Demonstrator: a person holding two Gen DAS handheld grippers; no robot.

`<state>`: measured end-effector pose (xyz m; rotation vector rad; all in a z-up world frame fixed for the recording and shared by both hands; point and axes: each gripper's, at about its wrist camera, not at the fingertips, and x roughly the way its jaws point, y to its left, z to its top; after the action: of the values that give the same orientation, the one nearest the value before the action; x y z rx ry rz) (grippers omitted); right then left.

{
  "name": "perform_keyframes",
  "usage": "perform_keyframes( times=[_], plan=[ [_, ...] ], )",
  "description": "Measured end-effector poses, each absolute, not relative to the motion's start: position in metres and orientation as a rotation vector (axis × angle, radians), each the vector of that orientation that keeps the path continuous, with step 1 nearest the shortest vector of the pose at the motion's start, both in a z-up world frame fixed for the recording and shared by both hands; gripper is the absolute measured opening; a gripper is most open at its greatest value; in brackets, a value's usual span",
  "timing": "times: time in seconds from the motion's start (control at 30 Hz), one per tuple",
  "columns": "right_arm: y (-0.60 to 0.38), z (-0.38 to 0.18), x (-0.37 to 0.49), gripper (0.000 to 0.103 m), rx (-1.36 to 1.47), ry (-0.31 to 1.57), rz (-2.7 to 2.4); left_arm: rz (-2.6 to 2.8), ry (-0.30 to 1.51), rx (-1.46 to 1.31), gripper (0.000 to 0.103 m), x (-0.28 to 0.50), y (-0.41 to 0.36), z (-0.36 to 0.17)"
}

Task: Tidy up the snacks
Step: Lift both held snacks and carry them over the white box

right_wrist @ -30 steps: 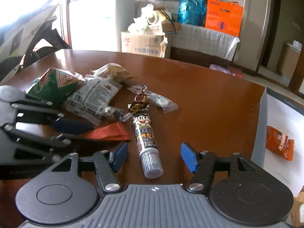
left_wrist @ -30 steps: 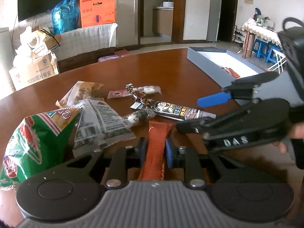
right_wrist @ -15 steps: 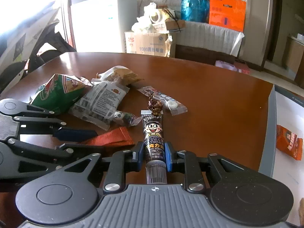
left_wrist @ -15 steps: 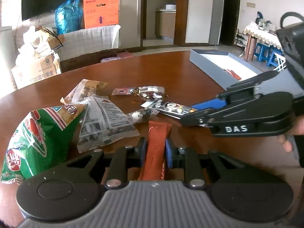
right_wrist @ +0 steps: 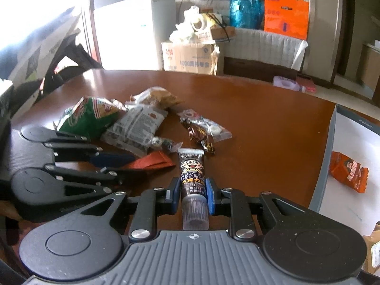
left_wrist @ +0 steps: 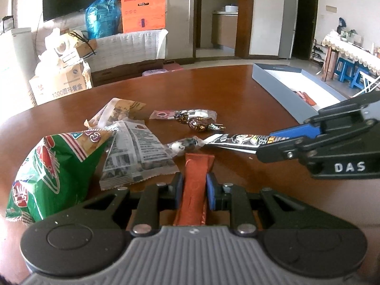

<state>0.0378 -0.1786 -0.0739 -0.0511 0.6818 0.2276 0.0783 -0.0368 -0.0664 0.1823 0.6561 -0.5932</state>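
Note:
My left gripper (left_wrist: 194, 185) is shut on an orange-red snack stick (left_wrist: 196, 180), held low over the brown table; it shows in the right wrist view (right_wrist: 152, 162) too. My right gripper (right_wrist: 192, 191) is shut on a dark tube snack with a cartoon face (right_wrist: 191, 178), also seen in the left wrist view (left_wrist: 239, 140). A green chip bag (left_wrist: 52, 173), a clear printed packet (left_wrist: 140, 154) and small wrapped candies (left_wrist: 194, 122) lie on the table (left_wrist: 213, 90). A grey box (left_wrist: 275, 85) stands at the right and holds an orange packet (right_wrist: 349, 171).
A tan snack packet (left_wrist: 118, 109) lies behind the pile. Off the table there are cardboard boxes (left_wrist: 61, 83), a blue bag (left_wrist: 102, 14), an orange box (left_wrist: 142, 11) and blue stools (left_wrist: 349, 76).
My right gripper closed on the tube snack and lifted it a little. My left gripper stayed shut on the orange-red stick and rose slightly.

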Motion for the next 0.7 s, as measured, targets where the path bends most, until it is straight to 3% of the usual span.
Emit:
perform_keyframes(
  times=[0.7],
  plan=[
    [-0.177,-0.049,0.018,0.024,-0.135,0.601,0.233,-0.586,0.641,0.165,0.019,0.080,-0.044,-0.059]
  ],
)
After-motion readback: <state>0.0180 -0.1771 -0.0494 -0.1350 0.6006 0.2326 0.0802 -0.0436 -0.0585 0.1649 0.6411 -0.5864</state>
